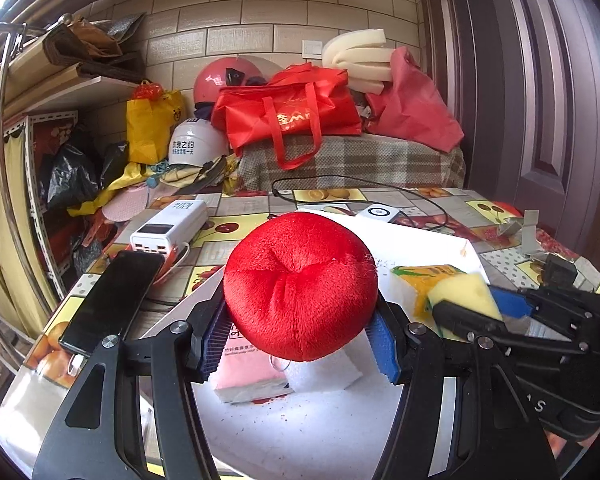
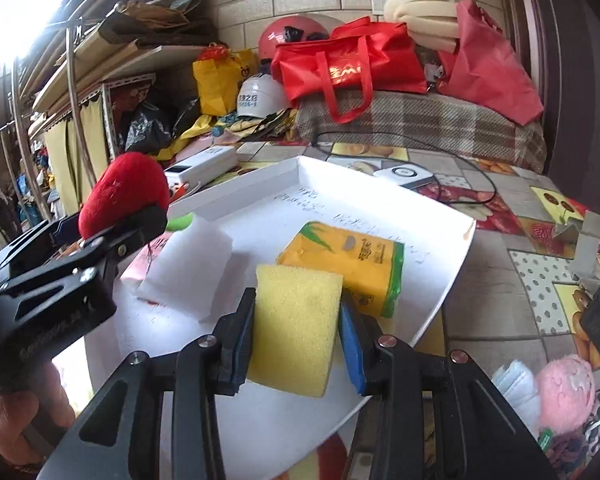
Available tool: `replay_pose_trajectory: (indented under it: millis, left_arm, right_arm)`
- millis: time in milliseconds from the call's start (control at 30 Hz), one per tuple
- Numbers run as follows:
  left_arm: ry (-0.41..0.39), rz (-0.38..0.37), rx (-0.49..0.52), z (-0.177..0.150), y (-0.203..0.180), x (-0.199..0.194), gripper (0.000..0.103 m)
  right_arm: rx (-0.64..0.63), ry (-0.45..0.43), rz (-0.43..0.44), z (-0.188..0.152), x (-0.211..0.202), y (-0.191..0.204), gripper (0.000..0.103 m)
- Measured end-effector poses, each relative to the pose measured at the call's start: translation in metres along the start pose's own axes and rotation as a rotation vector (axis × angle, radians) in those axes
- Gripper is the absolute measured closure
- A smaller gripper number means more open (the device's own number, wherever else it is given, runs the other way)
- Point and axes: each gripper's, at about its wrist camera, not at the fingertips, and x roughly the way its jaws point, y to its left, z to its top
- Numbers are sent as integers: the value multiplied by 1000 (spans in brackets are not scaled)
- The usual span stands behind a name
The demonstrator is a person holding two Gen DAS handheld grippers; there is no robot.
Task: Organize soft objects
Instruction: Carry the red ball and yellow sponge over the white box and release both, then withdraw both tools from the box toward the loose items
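Note:
My left gripper [image 1: 300, 336] is shut on a round red plush toy [image 1: 300, 284], held above the white tray [image 1: 428, 244]; from the right wrist view the same plush toy [image 2: 124, 192] shows at the left in that gripper [image 2: 112, 228]. My right gripper [image 2: 296, 336] is shut on a yellow sponge [image 2: 294, 320], its blue pads pressing both sides, over the white tray [image 2: 380, 208]. In the tray lie a yellow tissue pack [image 2: 356, 260], a white foam block [image 2: 188, 272] and a pink tissue pack [image 1: 252, 376]. The sponge [image 1: 464, 292] also appears at the right of the left wrist view.
On the patterned tablecloth [image 1: 440, 196] sit a white power bank [image 1: 168, 228], a black phone [image 1: 112, 300], a black cable [image 1: 340, 184] and a small white device [image 1: 380, 213]. A pink plush [image 2: 564, 392] lies at the right. Red bags [image 1: 292, 116], helmets and foam are piled behind.

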Motion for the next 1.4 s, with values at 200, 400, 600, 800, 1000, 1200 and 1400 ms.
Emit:
replay_pose_trajectory:
  millis: [200, 400, 600, 800, 1000, 1200, 1400]
  left_arm:
    - [21, -25, -21, 5, 3, 12, 42]
    - [22, -9, -25, 5, 2, 12, 41]
    - [17, 4, -11, 5, -1, 11, 41]
    - [19, 23, -27, 4, 2, 12, 39]
    - [12, 71, -114, 3, 19, 10, 16]
    - [6, 107, -158, 2, 28, 8, 0]
    - [-29, 121, -109, 2, 18, 1, 0]
  right_arm:
    - [-53, -93, -66, 11, 1, 9, 65]
    - [-56, -91, -41, 13, 3, 9, 64]
    - [-54, -88, -40, 14, 4, 8, 62]
    - [-54, -91, -41, 14, 3, 8, 58]
    - [3, -102, -65, 13, 3, -5, 6]
    - [16, -114, -65, 12, 0, -7, 0]
    - [-42, -119, -84, 11, -2, 5, 0]
